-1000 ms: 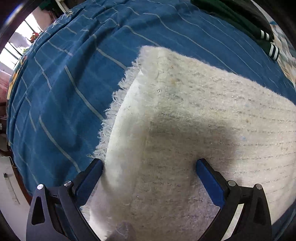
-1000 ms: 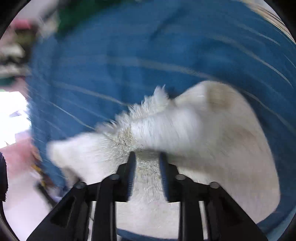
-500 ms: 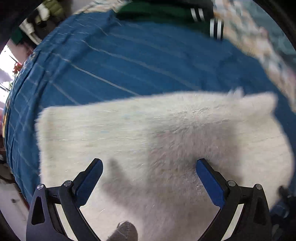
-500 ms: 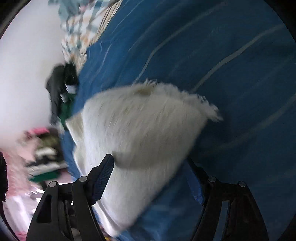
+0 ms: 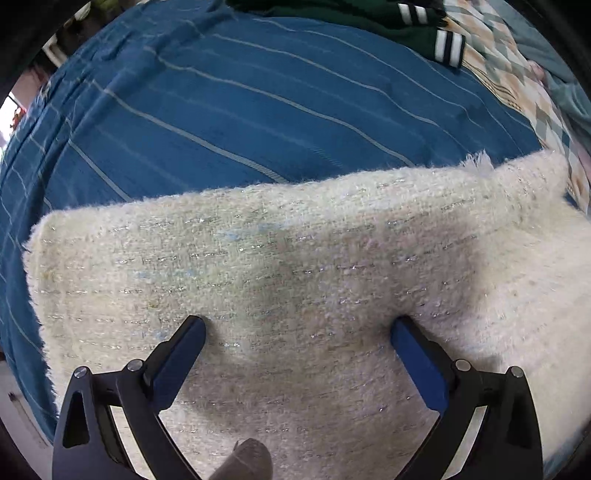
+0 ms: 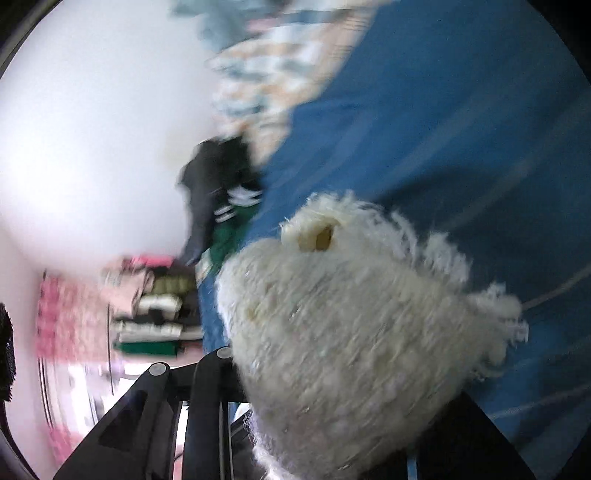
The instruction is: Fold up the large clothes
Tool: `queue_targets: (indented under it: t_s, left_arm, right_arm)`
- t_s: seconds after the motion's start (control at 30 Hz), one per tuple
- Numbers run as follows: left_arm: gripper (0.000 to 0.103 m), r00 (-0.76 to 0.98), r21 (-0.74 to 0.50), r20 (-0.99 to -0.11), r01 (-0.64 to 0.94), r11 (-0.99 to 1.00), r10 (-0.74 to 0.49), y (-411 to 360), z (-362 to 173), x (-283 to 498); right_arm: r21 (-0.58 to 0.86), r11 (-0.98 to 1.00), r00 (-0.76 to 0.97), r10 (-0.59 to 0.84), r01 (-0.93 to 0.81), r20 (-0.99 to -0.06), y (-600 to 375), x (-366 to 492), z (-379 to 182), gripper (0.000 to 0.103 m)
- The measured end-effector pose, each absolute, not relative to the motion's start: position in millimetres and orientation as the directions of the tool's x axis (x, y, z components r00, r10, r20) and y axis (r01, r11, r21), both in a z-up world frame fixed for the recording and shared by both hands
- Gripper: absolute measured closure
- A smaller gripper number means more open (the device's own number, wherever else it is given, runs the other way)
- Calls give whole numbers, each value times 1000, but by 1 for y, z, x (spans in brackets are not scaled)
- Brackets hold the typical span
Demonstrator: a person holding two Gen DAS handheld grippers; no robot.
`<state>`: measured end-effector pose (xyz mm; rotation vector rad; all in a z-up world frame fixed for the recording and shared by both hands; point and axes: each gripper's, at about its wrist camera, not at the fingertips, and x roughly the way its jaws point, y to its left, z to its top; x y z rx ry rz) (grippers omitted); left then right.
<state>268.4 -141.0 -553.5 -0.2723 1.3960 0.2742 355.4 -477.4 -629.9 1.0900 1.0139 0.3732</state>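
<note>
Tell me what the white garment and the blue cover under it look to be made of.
Garment: looks like thick woolly bouclé knit, matte cream with glinting metallic threads; fuzzy frayed fringe at its edge. Cover: seems smooth woven cotton-like cloth, matte, with thin pale stripes and soft creases.

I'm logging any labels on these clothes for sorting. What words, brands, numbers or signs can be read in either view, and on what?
None can be read.
Cream woven garment: no tag or lettering shows in either view.
Green garment: only white cuff stripes, no text.
Blue striped bedcover: plain lines, no print.
Stacked clothes in the right wrist view: too blurred to tell whether they carry any text.
</note>
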Motion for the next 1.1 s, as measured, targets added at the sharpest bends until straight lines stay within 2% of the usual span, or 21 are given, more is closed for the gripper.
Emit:
queue_targets:
  t_s: [0.13, 0.3, 0.43, 0.53, 0.67, 0.83, 0.9, 0.93, 0.97, 1.0, 1.03, 1.1]
  left_arm:
    - [0, 184, -47, -983, -368, 929, 23, -133, -556, 270]
    - [0, 207, -101, -978, -419, 902, -13, -104, -534, 233]
    - [0, 261, -159, -965, -561, 812, -8, -46, -487, 158]
    - [0, 240, -111, -968, -661, 742, 69, -2, -459, 85]
    - [0, 166, -22, -973, -757, 653, 160, 39, -442, -4]
    - [0, 50, 80, -972, -849, 522, 231, 64, -440, -93]
    - [0, 42, 71, -973, -882, 465, 228, 62, -437, -115]
    - [0, 45, 63, -973, -891, 449, 225, 62, -436, -120]
    - [0, 54, 49, -974, -899, 435, 221, 61, -433, -125]
    - [0, 75, 21, -974, -908, 417, 212, 61, -428, -130]
    - [0, 96, -6, -975, -913, 407, 201, 60, -427, -126]
    - [0, 175, -104, -972, -918, 382, 155, 57, -420, -118]
  right_arm:
    - [839, 543, 443, 743, 40, -502, -433, 361, -575, 74]
    - [793, 595, 336, 779, -128, -530, -367, 368, -532, 74]
    - [727, 609, 219, 793, -317, -568, -298, 346, -495, 74]
    - [670, 569, 94, 791, -477, -605, -227, 309, -479, 74]
    - [591, 491, -77, 724, -640, -685, -118, 258, -504, 75]
    - [490, 477, -210, 525, -730, -825, -16, 195, -595, 74]
    - [481, 488, -261, 452, -728, -853, 4, 185, -621, 69]
    - [477, 493, -265, 439, -727, -858, 10, 181, -622, 64]
    - [477, 488, -271, 433, -731, -859, 12, 181, -618, 53]
    - [498, 476, -297, 436, -725, -849, 11, 181, -609, 48]
    - [530, 466, -323, 454, -709, -831, 7, 181, -598, 38]
    - [639, 445, -389, 532, -628, -752, -14, 197, -570, 34]
